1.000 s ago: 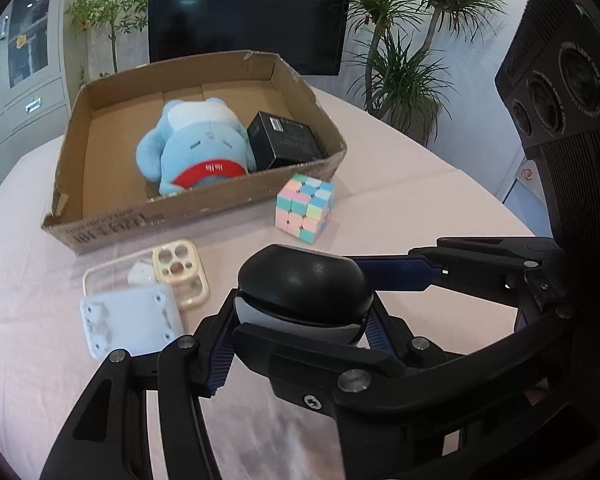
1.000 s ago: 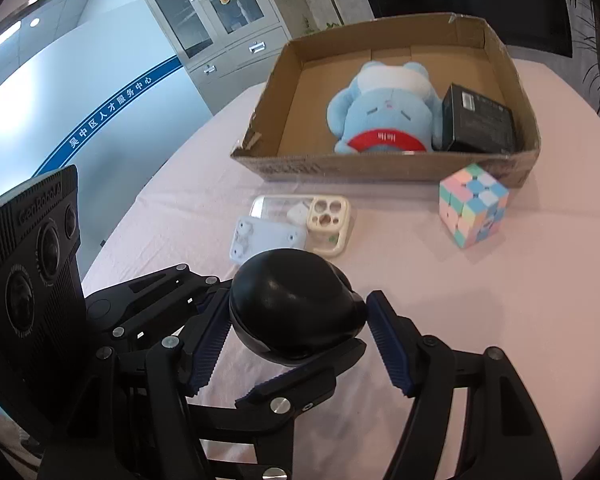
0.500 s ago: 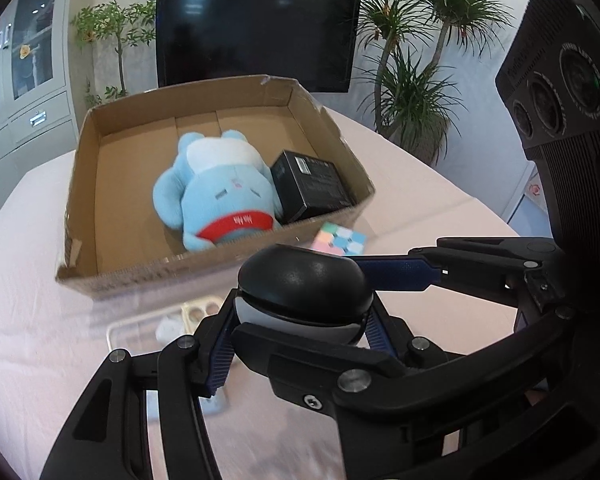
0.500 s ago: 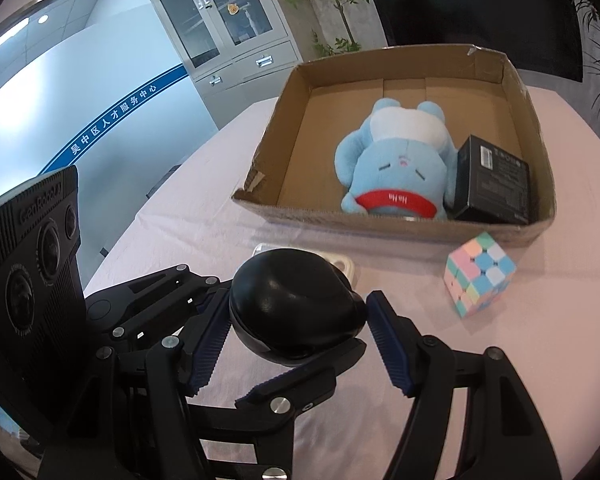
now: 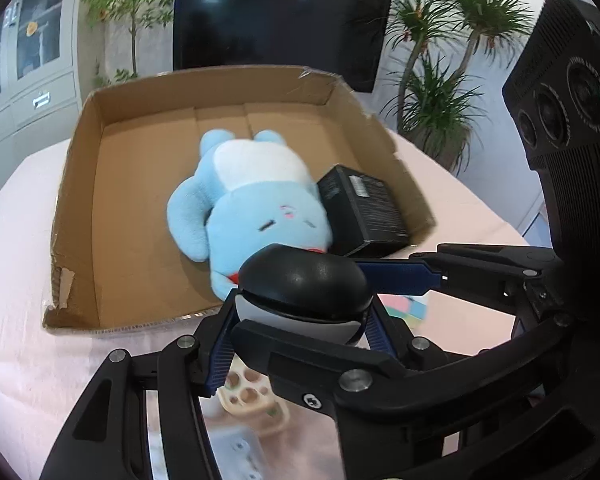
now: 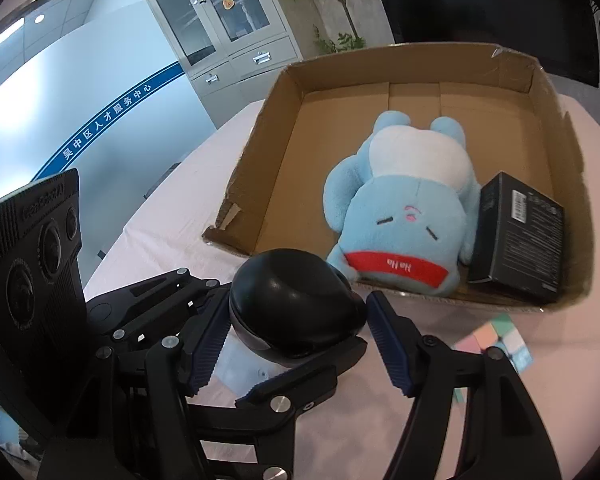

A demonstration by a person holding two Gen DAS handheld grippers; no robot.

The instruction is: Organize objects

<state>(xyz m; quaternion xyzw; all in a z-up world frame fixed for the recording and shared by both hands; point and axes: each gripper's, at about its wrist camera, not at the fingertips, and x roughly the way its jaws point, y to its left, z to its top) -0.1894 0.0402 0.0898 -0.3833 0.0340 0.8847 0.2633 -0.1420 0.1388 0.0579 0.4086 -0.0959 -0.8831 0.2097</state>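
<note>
Black dome-shaped object (image 5: 304, 280) sits clamped between the left gripper (image 5: 300, 332) pads, the right gripper (image 6: 296, 320) straddling it, grip unclear, just short of the cardboard box (image 5: 76, 184); next, clear its near wall and release beside the blue plush toy (image 5: 260, 208)

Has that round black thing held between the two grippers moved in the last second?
Yes. The round black object has come forward to the open cardboard box: it now overlaps the box's near wall, where earlier it hung well short of it, over the pink table.
</note>
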